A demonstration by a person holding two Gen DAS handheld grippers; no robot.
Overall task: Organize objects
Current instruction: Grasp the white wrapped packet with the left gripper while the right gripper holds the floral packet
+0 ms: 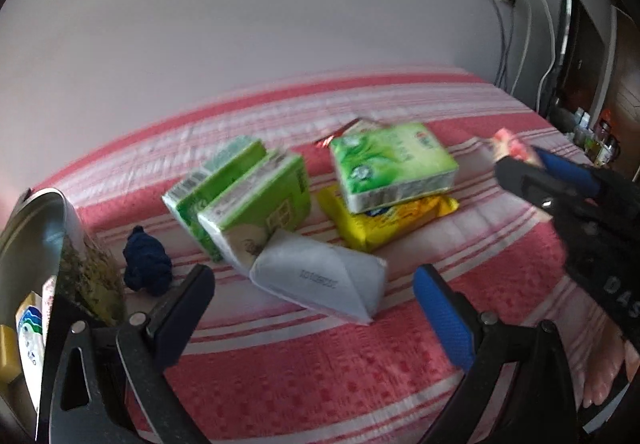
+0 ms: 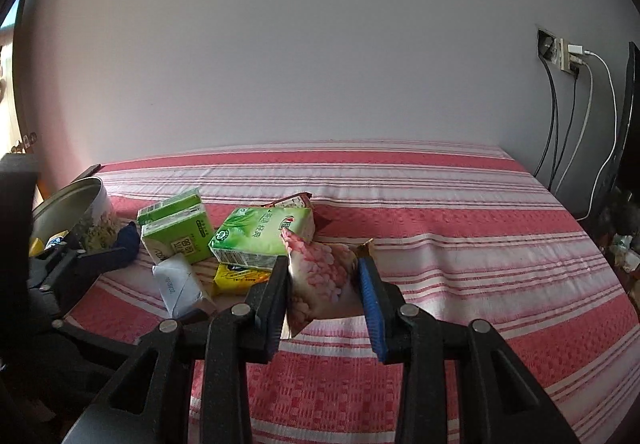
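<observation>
At nine o'clock of the pile on the striped bed cover (image 2: 440, 203), a round tin (image 1: 36, 219) lies tipped, open mouth showing a blue-and-white packet (image 1: 30, 328) and something yellow inside. The right gripper (image 2: 324, 276) clamps a pink snack bag (image 2: 320, 276) between its fingers, lifted at three o'clock of the pile. The left gripper (image 1: 312, 292) stands wide and empty over a white pack (image 1: 320, 280) with blurred printed digits. Green tissue packs (image 1: 248, 195) carry Chinese writing; one (image 1: 392, 163) sits atop a yellow packet (image 1: 396, 219).
</observation>
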